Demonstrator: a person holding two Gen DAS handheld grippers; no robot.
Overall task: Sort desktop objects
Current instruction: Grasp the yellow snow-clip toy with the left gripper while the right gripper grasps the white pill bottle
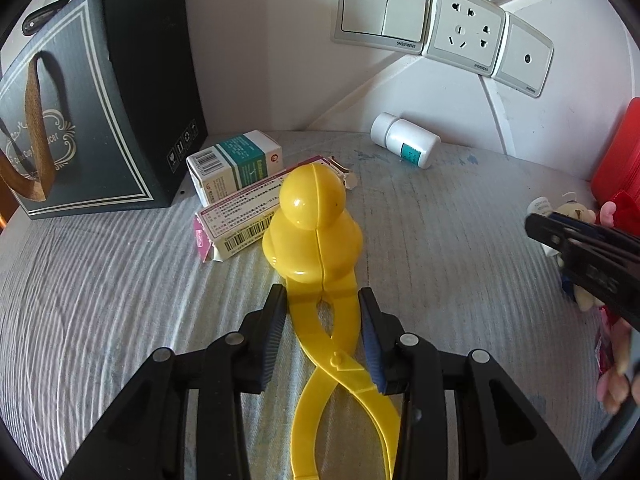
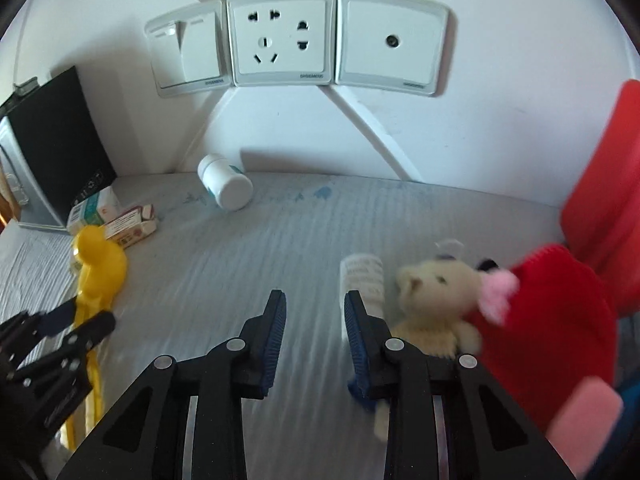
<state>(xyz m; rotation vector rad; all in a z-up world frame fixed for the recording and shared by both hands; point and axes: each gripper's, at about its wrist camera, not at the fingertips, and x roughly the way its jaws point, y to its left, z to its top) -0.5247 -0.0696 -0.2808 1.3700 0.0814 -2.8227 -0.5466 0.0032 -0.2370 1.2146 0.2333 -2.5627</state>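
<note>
**Two grippers over a cloth-covered desktop, wall at the far edge**

At lower centre of the left wrist view, the left gripper (image 1: 322, 300) stands wide, its blue-padded fingers (image 1: 276, 332) on either side of the handles of a yellow duck-shaped snowball clamp (image 1: 314, 232) without pressing them. The clamp lies on the grey striped cloth (image 1: 120, 300), its duck head touching a pink-ended carton (image 1: 240, 216); a white-and-teal carton (image 1: 236, 164) sits just behind, beside a dark gift bag (image 1: 100, 100) filling the upper left. A white pill bottle (image 1: 404, 140) lies on its side near the wall, below the switch and socket plates (image 1: 440, 24). Bare cloth spreads left of the clamp and between clamp and bottle.

The right wrist view alone shows the right gripper (image 2: 316, 304) from behind, standing wide over bare cloth and holding nothing. Just right of its right finger lie a cream plush bear (image 2: 432, 304) with a paper tag (image 2: 362, 276) and a red plush item (image 2: 552, 320), touching; a red object (image 2: 608, 184) stands at the right edge. This view is motion-blurred. The left wrist view catches that gripper only at its right edge.
</note>
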